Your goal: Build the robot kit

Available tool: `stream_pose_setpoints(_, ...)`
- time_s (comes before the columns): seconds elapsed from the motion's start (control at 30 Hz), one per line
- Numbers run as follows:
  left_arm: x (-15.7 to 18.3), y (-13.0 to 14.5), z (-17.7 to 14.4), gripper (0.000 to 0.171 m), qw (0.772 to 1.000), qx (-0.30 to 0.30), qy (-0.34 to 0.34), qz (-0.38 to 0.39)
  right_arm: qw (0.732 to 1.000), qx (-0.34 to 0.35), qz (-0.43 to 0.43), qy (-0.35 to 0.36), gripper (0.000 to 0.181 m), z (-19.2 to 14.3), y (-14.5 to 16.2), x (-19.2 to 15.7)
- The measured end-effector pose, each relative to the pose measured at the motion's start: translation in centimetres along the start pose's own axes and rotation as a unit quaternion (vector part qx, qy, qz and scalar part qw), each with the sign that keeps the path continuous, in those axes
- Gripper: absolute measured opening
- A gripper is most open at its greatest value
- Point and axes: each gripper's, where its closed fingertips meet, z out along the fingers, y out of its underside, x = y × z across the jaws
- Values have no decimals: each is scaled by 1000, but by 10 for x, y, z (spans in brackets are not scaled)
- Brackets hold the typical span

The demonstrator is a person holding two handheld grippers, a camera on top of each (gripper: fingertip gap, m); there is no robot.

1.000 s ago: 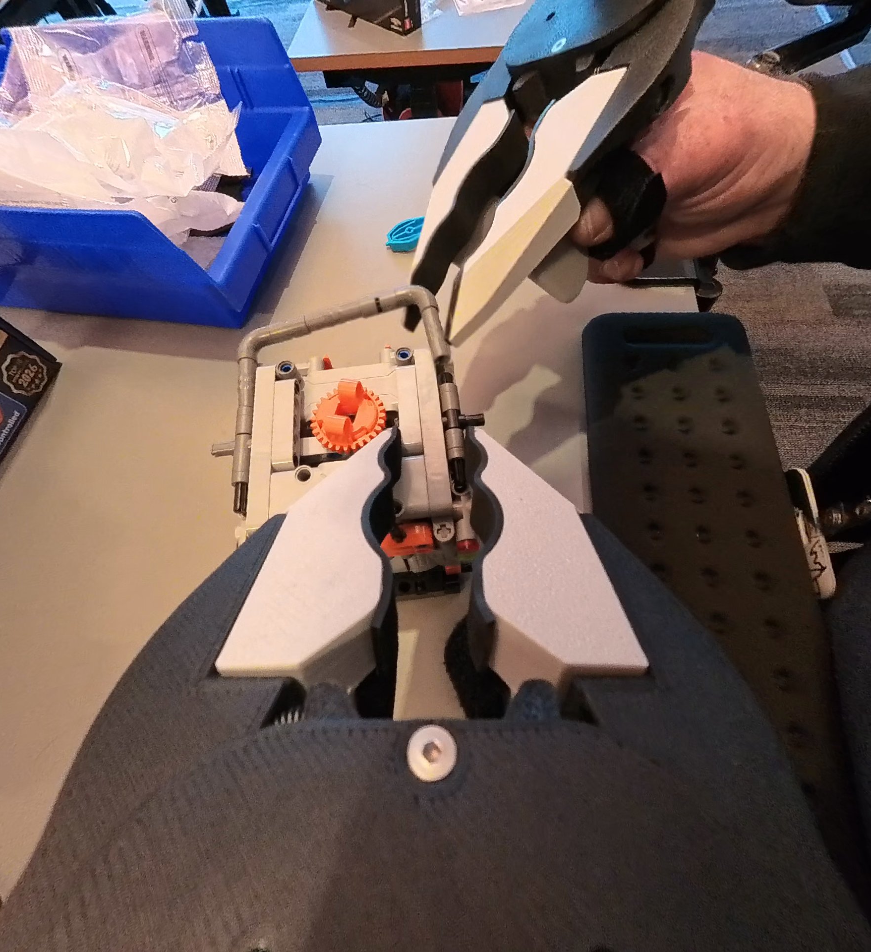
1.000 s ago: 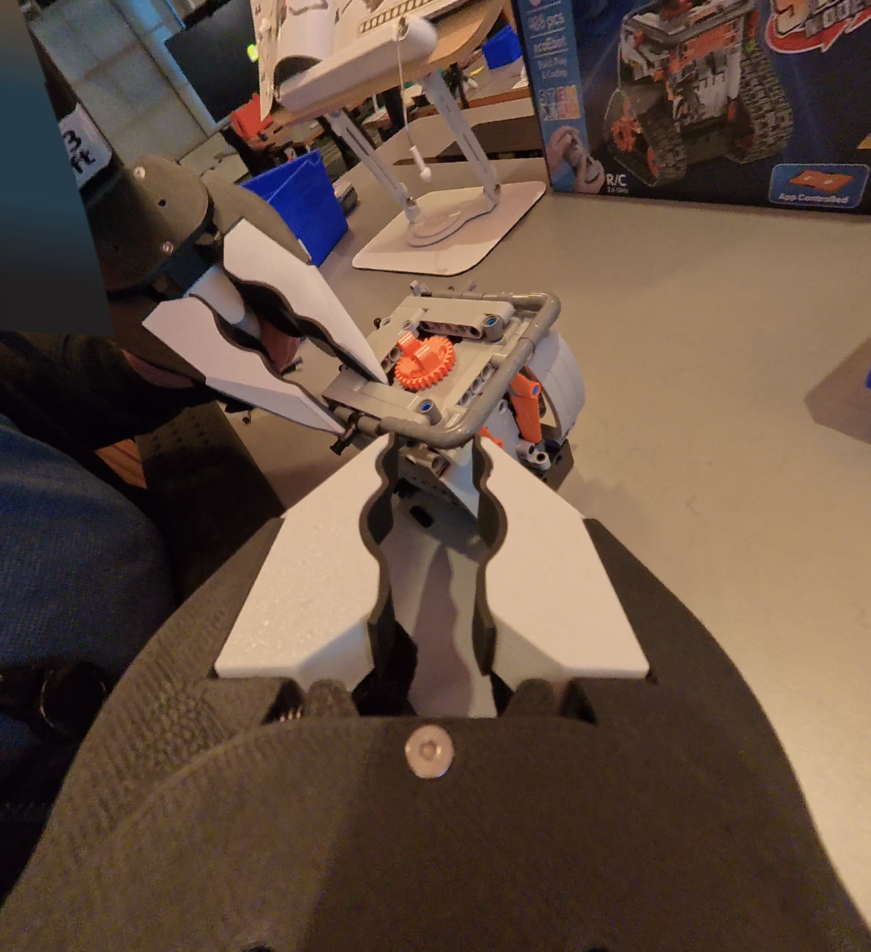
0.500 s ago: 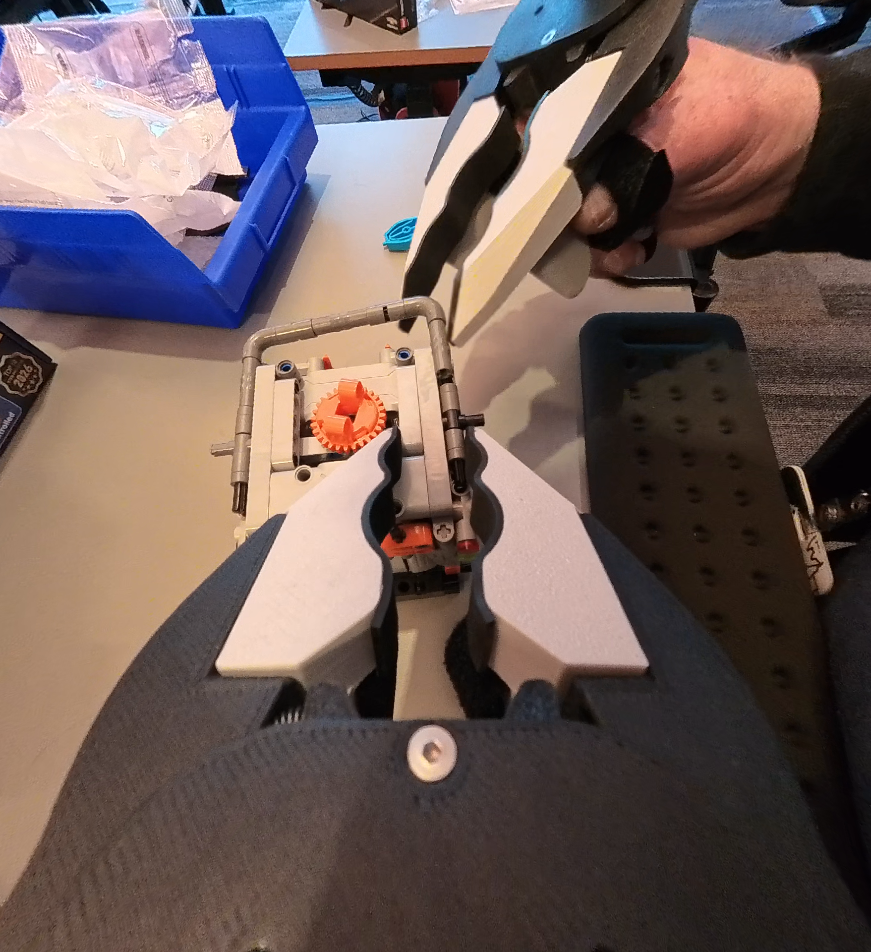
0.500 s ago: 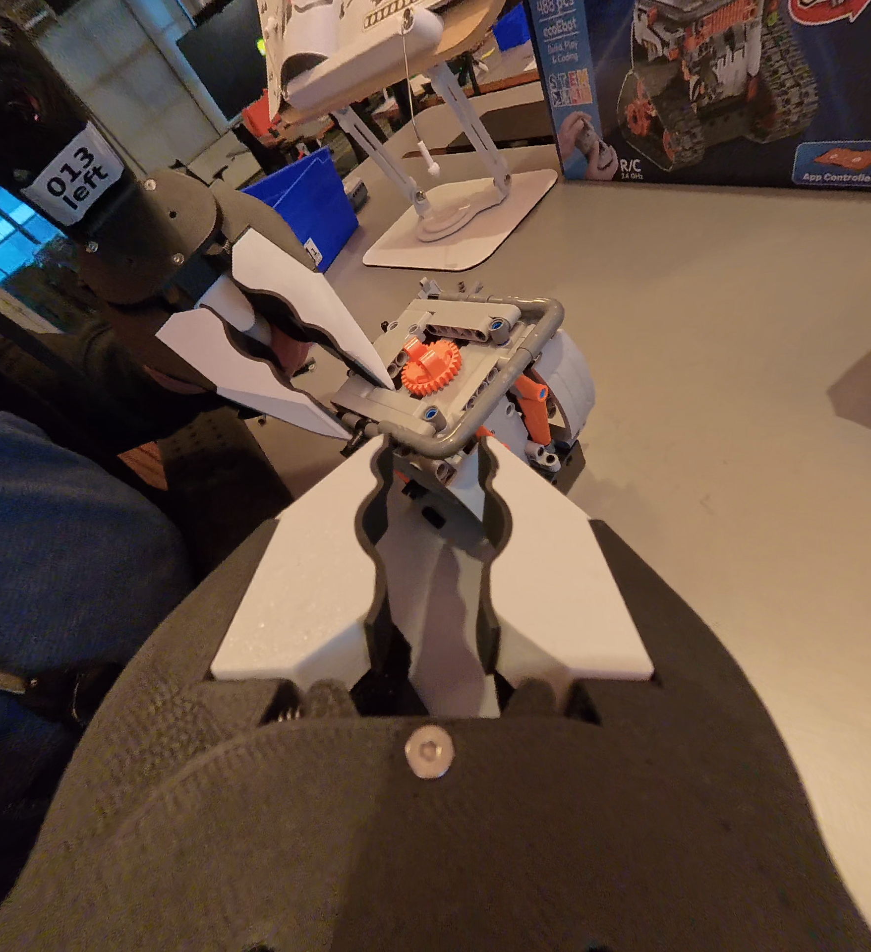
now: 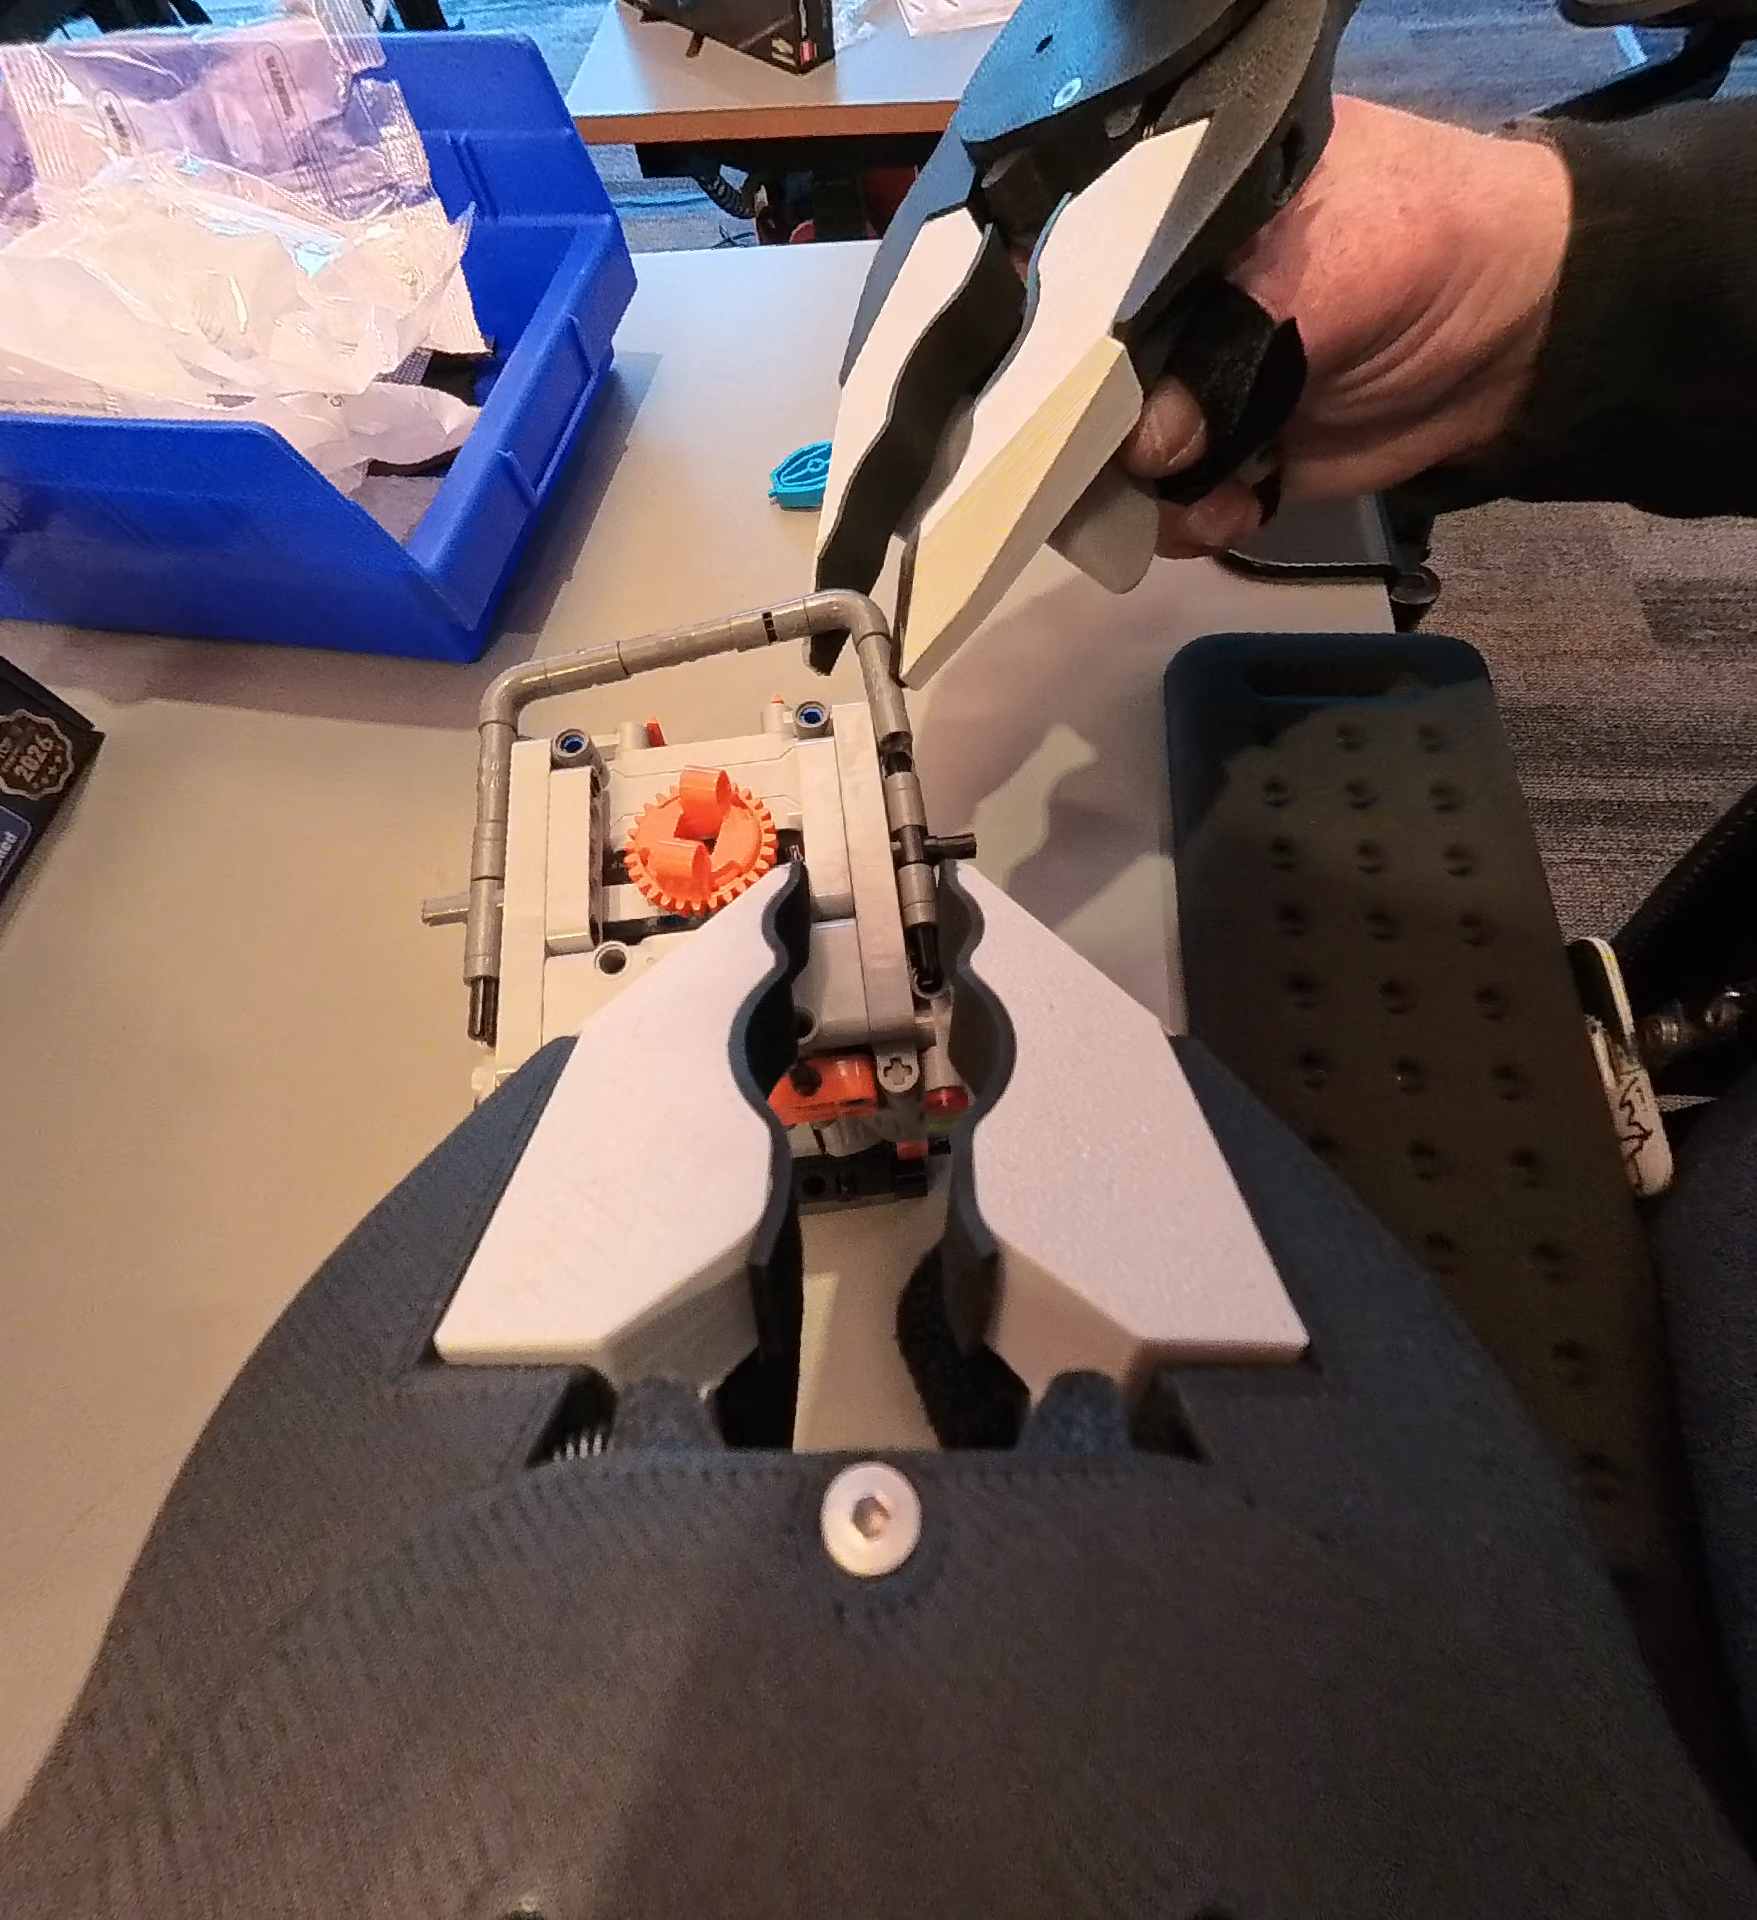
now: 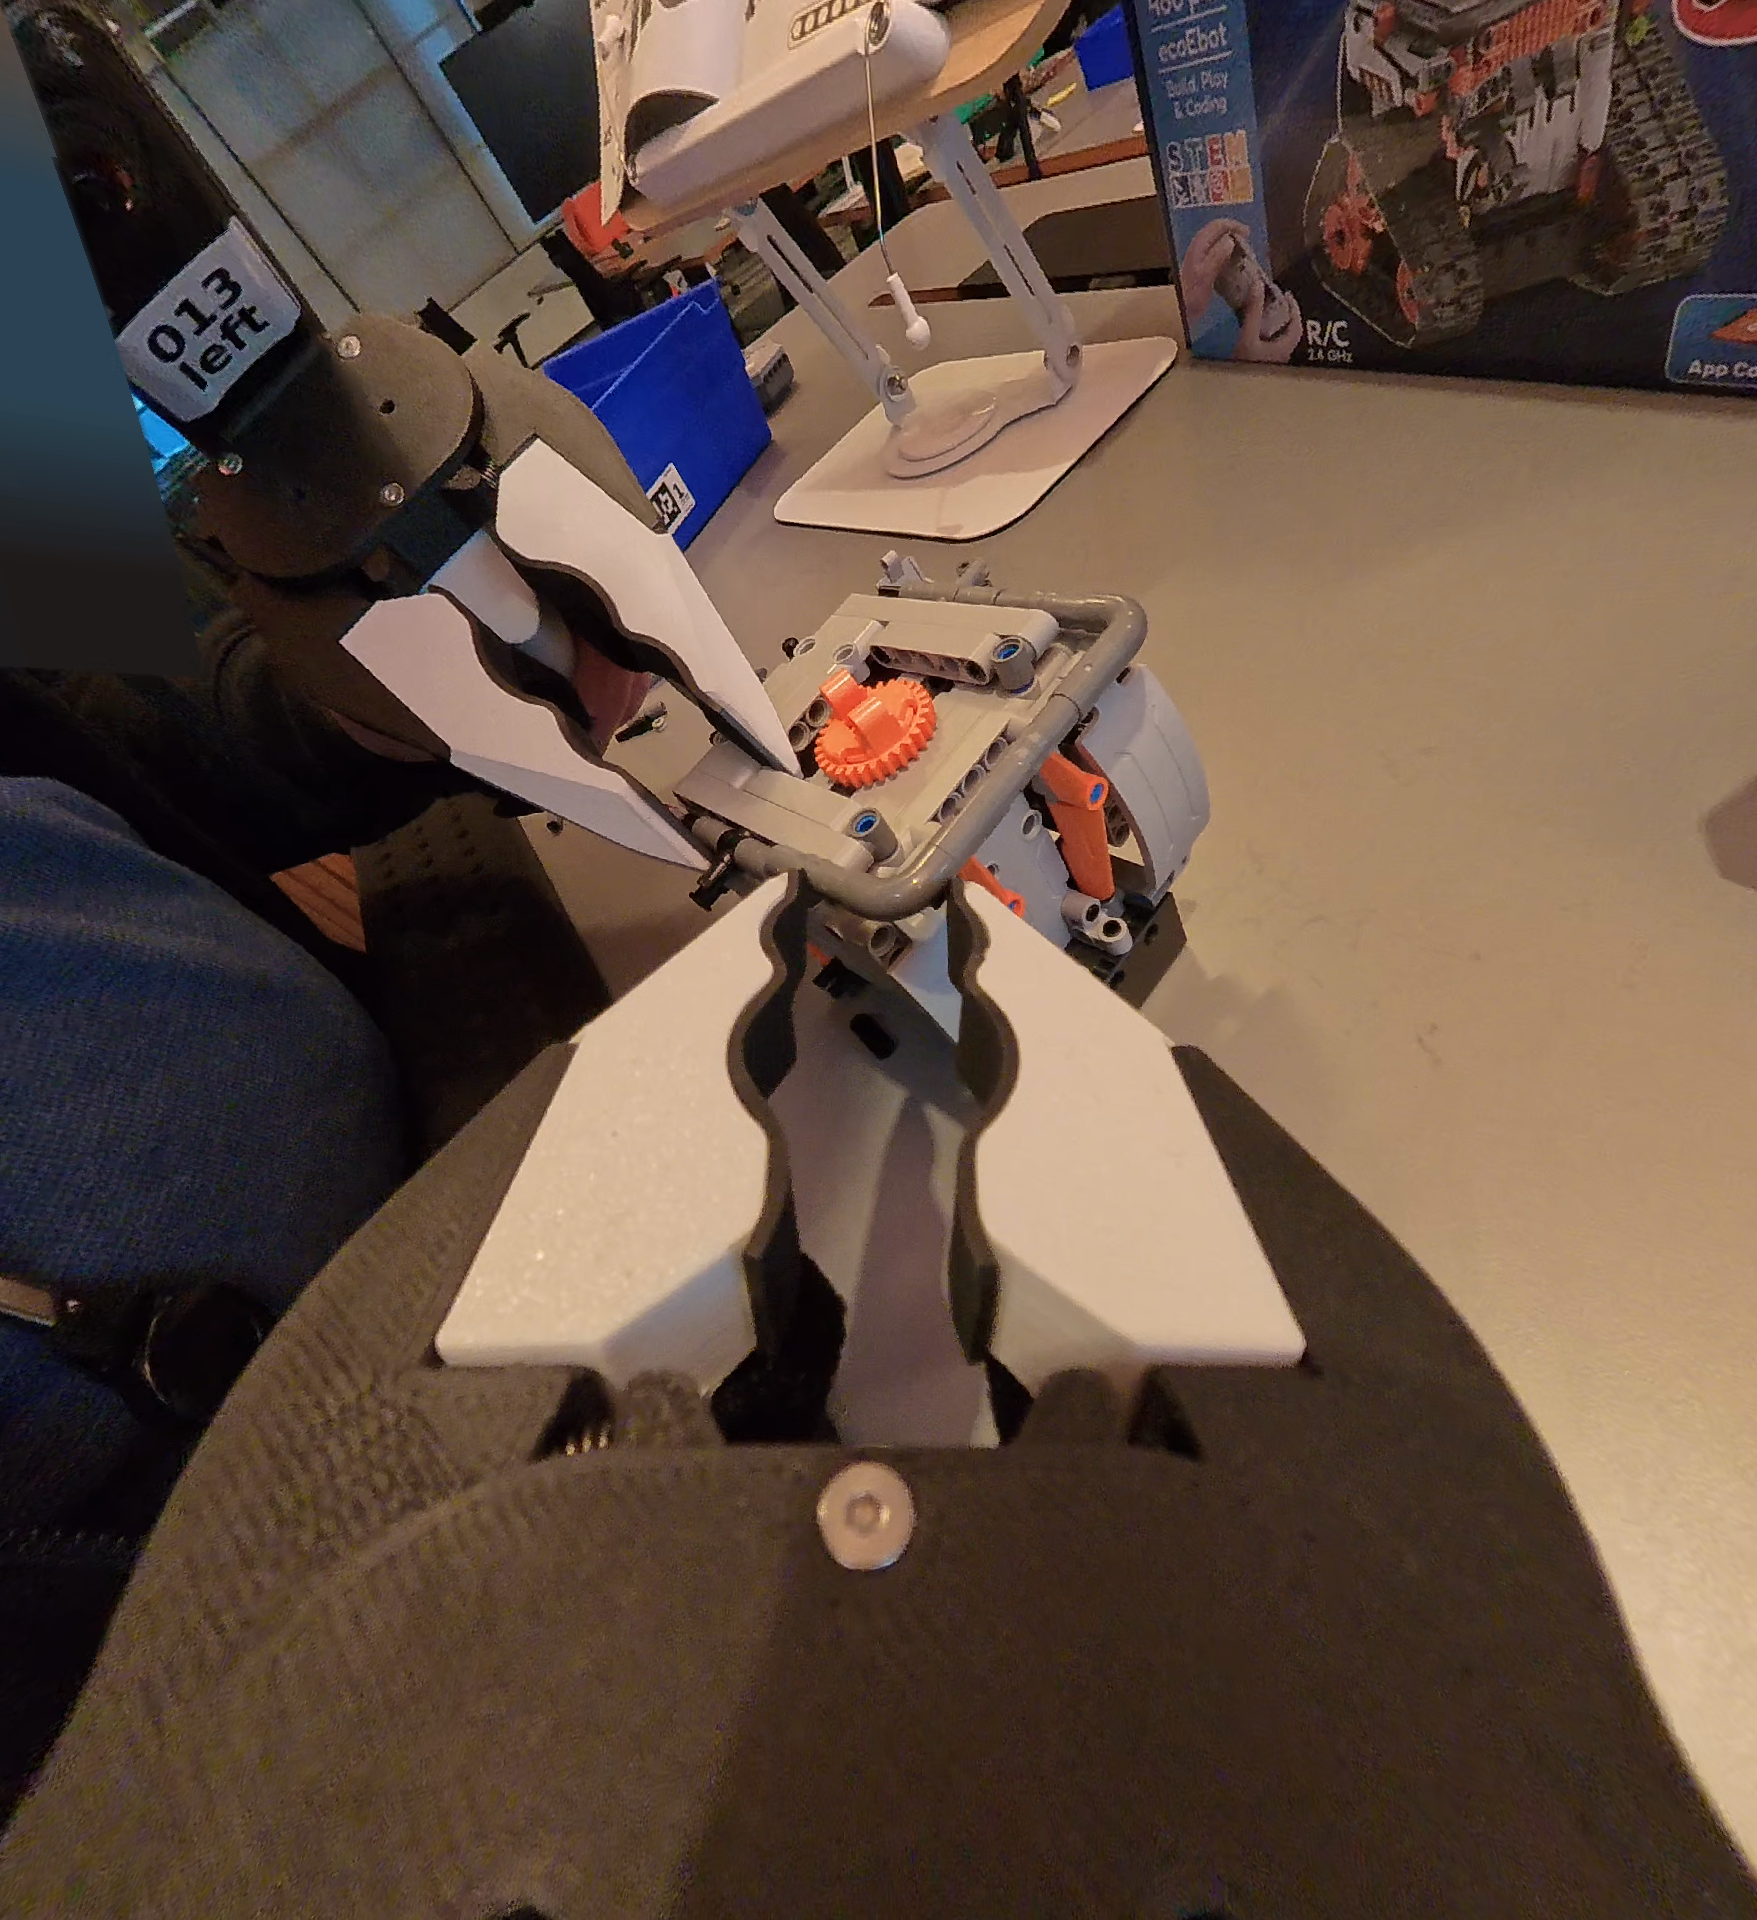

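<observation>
A grey brick model point(image 5: 562, 883) with an orange gear point(image 5: 697, 842) on top stands on the grey table point(image 5: 178, 1091). A grey tube point(image 5: 645, 655) loops around its top. My left gripper point(image 5: 874, 894) is shut on the model's near right beam. My right gripper point(image 5: 863, 665), held by a hand, comes down from the upper right and its fingertips pinch the tube's far right corner. In the right wrist view my right gripper point(image 6: 874, 899) closes on that tube corner point(image 6: 884, 894), and the left gripper point(image 6: 749, 816) holds the model point(image 6: 1144, 779) from the left, next to the gear point(image 6: 874, 727).
A blue bin point(image 5: 230, 520) of clear plastic bags point(image 5: 178, 260) stands far left. A small teal part point(image 5: 801, 473) lies behind the model. A dark perforated pad point(image 5: 1373, 935) lies to the right. A picture box point(image 6: 1528, 187) and a white stand point(image 6: 978, 436) stand beyond.
My right gripper has shifted slightly left and stands steeper at the tube corner. My left gripper and the model have stayed in place.
</observation>
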Motion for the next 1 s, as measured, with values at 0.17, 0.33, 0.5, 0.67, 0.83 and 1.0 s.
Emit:
stream_pose_setpoints(0.17, 0, 0, 0, 22, 1000, 2, 2, -3, 1000, -4, -5, 2, 22, 1, 5, 3)
stream_pose_setpoints(0.33, 0, 0, 0, 22, 1000, 3, 4, -4, 1000, 3, 2, 2, 22, 1, 4, 2)
stream_pose_setpoints(0.5, 0, 0, 1, 22, 1000, 6, 6, -7, 1000, 11, 9, 7, 23, 3, 4, 3)
stream_pose_setpoints(0.67, 0, 0, 2, 23, 1000, 9, 13, -13, 1000, 20, 6, 18, 23, 4, 3, 4)
stream_pose_setpoints(0.83, 0, 0, 2, 23, 1000, 11, 15, -17, 996, 22, -70, 47, 30, 6, 1, 4)
stream_pose_setpoints(1.0, -1, -1, 2, 23, 1000, 13, 20, -19, 991, 17, -118, 53, 32, 7, 2, 6)
